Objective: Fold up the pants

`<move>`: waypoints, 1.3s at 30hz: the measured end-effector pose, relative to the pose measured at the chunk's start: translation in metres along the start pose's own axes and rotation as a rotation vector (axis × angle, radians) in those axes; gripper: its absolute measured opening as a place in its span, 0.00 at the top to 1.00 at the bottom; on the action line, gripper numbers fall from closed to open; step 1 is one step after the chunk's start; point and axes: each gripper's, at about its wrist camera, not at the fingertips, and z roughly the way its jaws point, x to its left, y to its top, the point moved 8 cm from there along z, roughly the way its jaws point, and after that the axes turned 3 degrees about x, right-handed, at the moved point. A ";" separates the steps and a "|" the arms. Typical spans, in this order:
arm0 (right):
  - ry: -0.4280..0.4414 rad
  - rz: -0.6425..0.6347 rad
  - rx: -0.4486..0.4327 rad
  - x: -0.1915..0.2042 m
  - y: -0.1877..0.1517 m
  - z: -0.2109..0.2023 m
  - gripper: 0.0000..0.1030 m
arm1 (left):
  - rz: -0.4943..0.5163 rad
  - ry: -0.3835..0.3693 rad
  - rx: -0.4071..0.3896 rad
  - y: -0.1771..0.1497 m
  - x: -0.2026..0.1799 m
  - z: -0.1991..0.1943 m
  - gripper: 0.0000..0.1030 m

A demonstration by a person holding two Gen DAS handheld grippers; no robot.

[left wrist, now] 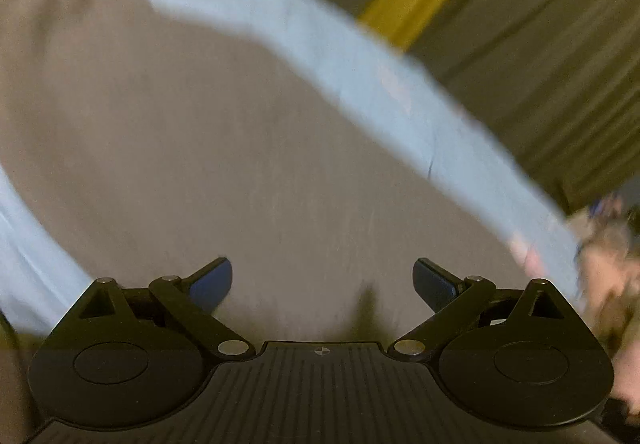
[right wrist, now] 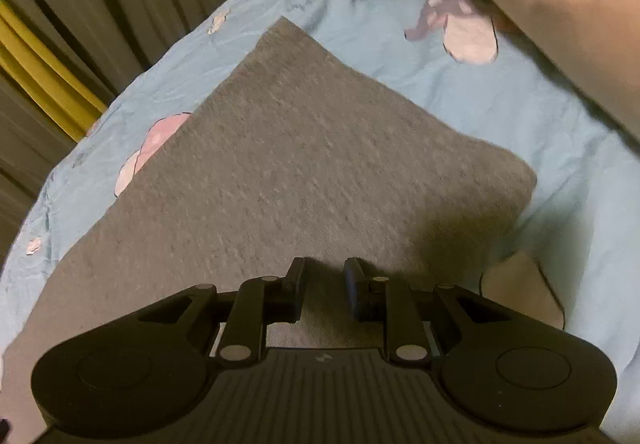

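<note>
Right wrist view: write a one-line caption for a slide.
Right claw, slightly parted and empty, above folded grey pants lying flat on a light blue sheet.

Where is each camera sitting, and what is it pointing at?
Left wrist: sits on the left gripper, looking down along its wide-open fingers at the blurred grey pants; a blurred hand shows at right.
Right wrist: sits on the right gripper, looking down along its narrowly parted fingers at the folded grey pants; a forearm crosses the top.
Both show the pants on the light blue sheet and the curtain.
</note>
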 end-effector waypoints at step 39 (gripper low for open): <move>0.184 0.084 -0.189 0.006 0.017 -0.021 0.88 | 0.190 0.114 -0.038 -0.005 -0.015 0.009 0.01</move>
